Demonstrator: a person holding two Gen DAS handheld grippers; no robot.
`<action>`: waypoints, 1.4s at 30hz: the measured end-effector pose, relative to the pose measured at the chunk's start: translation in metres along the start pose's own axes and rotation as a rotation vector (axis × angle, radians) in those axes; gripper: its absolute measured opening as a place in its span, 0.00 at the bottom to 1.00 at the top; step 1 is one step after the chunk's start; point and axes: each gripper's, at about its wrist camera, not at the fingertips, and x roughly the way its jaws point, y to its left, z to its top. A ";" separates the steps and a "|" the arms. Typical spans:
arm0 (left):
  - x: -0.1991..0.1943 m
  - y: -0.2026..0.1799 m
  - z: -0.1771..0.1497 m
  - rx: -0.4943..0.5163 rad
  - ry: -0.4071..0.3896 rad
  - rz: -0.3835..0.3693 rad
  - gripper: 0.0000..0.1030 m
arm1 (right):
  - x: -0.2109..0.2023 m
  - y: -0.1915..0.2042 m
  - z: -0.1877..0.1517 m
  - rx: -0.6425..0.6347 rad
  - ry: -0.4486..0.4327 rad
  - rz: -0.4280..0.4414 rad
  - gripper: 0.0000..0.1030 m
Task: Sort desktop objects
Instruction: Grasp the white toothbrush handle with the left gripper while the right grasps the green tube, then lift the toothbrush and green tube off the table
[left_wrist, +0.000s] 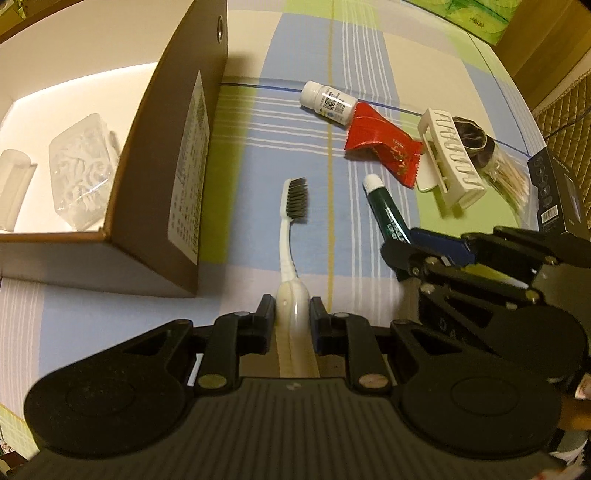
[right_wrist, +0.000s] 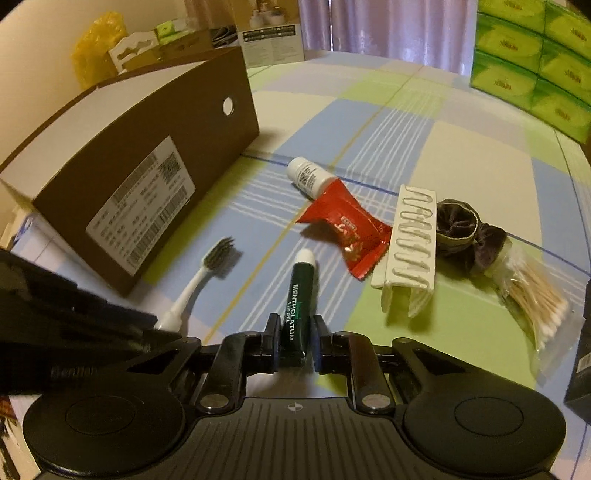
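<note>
From the left wrist view, the left gripper (left_wrist: 292, 314) has its fingers clamped on the thick handle of a white toothbrush (left_wrist: 291, 236), whose dark bristles point forward over the checked worktop (left_wrist: 258, 155). To the left stands a brown box (left_wrist: 177, 177), open on top, with a clear packet (left_wrist: 83, 170) inside. From the right wrist view, the right gripper (right_wrist: 294, 338) has its fingers closed on the lower end of a green lip gel tube (right_wrist: 297, 299). Further ahead lie a white bottle (right_wrist: 308, 177), touching a red wrapper (right_wrist: 345, 229), then a white hair clip (right_wrist: 410, 240), a dark scrunchie (right_wrist: 465, 232) and a bag of cotton swabs (right_wrist: 535, 306).
</note>
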 end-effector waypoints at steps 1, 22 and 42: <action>0.000 0.000 0.000 0.002 -0.001 0.003 0.16 | -0.001 -0.001 -0.001 0.002 0.006 0.005 0.12; -0.005 -0.015 -0.018 0.042 -0.024 0.035 0.39 | -0.022 -0.004 -0.020 -0.012 0.048 -0.017 0.36; -0.022 -0.005 -0.060 0.028 -0.049 -0.036 0.17 | -0.041 0.010 -0.047 -0.068 0.082 -0.020 0.14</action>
